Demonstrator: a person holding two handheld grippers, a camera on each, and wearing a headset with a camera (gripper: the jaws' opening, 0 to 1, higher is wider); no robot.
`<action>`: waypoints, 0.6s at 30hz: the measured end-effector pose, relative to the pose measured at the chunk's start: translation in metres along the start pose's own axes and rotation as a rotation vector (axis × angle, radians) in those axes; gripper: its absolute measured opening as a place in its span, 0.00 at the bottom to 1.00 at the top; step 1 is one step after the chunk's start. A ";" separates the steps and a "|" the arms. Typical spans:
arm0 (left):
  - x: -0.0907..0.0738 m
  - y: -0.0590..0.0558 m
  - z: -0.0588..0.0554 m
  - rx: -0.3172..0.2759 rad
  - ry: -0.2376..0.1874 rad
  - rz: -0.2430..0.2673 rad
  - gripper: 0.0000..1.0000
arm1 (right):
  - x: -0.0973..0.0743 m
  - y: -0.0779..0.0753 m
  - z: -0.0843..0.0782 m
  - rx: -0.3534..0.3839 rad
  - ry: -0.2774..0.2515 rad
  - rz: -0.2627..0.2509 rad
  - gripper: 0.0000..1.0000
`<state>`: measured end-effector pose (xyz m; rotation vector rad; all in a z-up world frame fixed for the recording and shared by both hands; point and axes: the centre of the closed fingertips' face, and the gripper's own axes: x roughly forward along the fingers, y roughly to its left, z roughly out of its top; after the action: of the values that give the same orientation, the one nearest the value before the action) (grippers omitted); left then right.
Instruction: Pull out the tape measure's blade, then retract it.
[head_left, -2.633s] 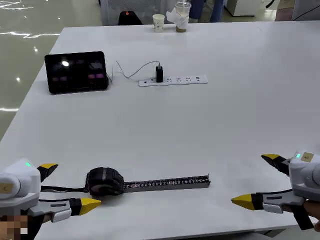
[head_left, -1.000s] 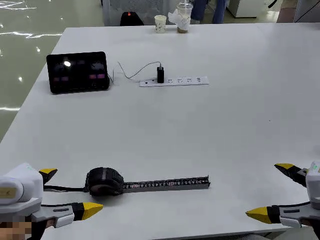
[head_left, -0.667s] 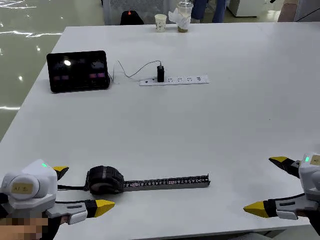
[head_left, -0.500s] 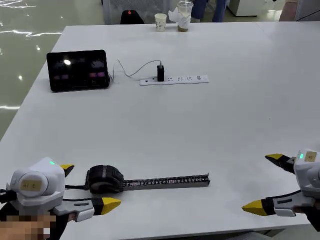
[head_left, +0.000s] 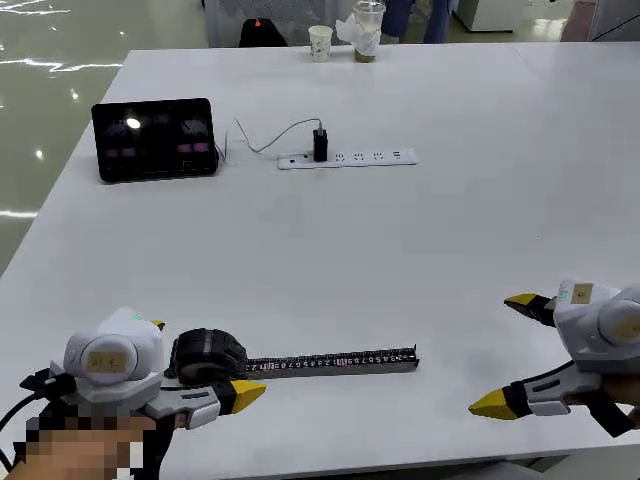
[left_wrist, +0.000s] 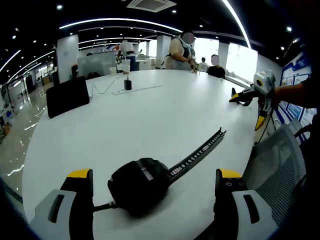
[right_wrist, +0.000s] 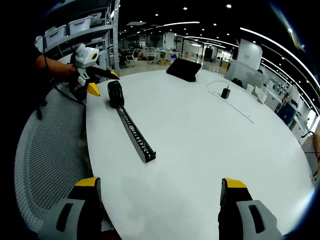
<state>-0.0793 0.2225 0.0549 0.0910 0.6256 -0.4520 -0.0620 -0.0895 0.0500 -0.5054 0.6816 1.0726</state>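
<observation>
Tape measure in a black rounded case lay near the front edge of the white worktop, and its dark numbered steel blade was already drawn out flat on the surface, pointing toward the right side. I judged that the step in hand was to take the case so that the blade could be let back in. To do this well, the left hand-held gripper should close squarely on the two flat sides of the case, not on the blade and not on the thin black strap at the back of it. The case should be kept down on the worktop, and the blade should run in slowly, perhaps guided at its hooked end, so that it does not whip. The left hand-held gripper had its yellow-tipped jaws spread wide, one on each side of the case; they held nothing, and I could not tell if any jaw touched the case. The right hand-held gripper was also spread wide and empty, well apart from the end of the blade.
</observation>
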 end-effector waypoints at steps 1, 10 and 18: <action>0.003 0.002 0.000 -0.011 -0.006 0.014 0.99 | 0.002 0.000 0.002 -0.008 0.002 0.004 0.99; 0.008 0.007 0.009 -0.056 -0.050 0.094 0.99 | 0.018 -0.001 0.014 -0.066 0.030 0.036 0.99; 0.011 0.015 0.010 -0.072 -0.100 0.206 0.99 | 0.034 0.006 0.034 -0.135 0.061 0.089 0.99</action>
<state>-0.0593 0.2295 0.0559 0.0635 0.5276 -0.2331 -0.0479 -0.0431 0.0482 -0.6310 0.6934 1.1959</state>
